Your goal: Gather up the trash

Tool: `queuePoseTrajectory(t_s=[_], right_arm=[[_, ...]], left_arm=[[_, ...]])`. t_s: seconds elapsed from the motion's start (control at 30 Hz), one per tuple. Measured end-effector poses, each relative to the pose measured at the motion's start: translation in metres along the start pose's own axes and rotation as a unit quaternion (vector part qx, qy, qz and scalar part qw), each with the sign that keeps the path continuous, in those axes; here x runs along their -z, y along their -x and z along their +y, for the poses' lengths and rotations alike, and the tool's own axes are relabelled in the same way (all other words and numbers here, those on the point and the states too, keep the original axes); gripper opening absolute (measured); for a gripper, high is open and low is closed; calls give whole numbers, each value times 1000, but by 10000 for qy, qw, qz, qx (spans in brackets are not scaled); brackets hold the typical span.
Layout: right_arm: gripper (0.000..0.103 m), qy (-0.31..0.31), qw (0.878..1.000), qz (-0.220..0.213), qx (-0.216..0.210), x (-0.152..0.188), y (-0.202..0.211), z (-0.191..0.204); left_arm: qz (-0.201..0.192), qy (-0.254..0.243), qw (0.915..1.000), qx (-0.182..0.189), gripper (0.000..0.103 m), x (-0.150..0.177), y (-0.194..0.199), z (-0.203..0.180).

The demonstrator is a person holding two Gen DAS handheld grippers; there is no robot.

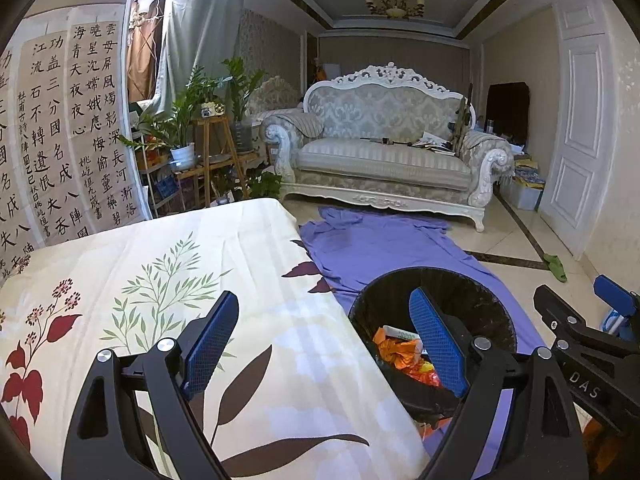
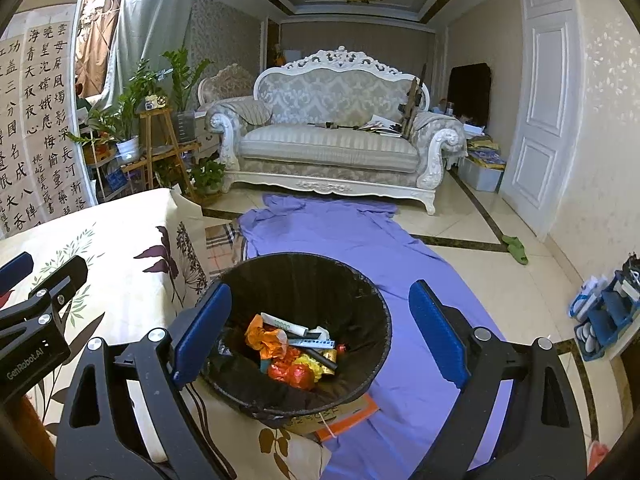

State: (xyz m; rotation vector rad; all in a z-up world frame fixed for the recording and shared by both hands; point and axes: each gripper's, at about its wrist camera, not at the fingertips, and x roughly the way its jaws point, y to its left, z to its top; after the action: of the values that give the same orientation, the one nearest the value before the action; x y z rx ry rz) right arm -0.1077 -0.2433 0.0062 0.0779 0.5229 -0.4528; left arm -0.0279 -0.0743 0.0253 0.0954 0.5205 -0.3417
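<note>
A black lined bin (image 2: 360,292) stands on the floor beside the table and holds several pieces of trash (image 2: 294,350): orange and red wrappers, a yellow scrap, a white tube, dark sticks. My right gripper (image 2: 320,328) hovers above it, open, nothing between its blue pads (image 2: 438,330). My left gripper (image 1: 324,344) is open too, over the right edge of the floral tablecloth (image 1: 160,280), with its right pad above the bin (image 1: 480,312) and empty. The right gripper's arm (image 1: 592,344) shows at the far right of the left wrist view.
A purple sheet (image 2: 340,232) lies on the tiled floor from the bin toward the white sofa (image 2: 336,136). An orange booklet (image 2: 352,416) sticks out under the bin. Plants on wooden stands (image 2: 160,128) are at left, a blue caddy (image 2: 604,312) at right, a green slipper (image 2: 516,250) by the door.
</note>
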Motion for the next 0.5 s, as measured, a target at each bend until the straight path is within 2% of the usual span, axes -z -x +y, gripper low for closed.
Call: queuePoseTrajectory(t_s=[0.5], right_arm=[[88, 2, 10000, 6, 14, -2, -1, -2]], left_arm=[[20, 13, 10000, 12, 85, 2, 0, -1]])
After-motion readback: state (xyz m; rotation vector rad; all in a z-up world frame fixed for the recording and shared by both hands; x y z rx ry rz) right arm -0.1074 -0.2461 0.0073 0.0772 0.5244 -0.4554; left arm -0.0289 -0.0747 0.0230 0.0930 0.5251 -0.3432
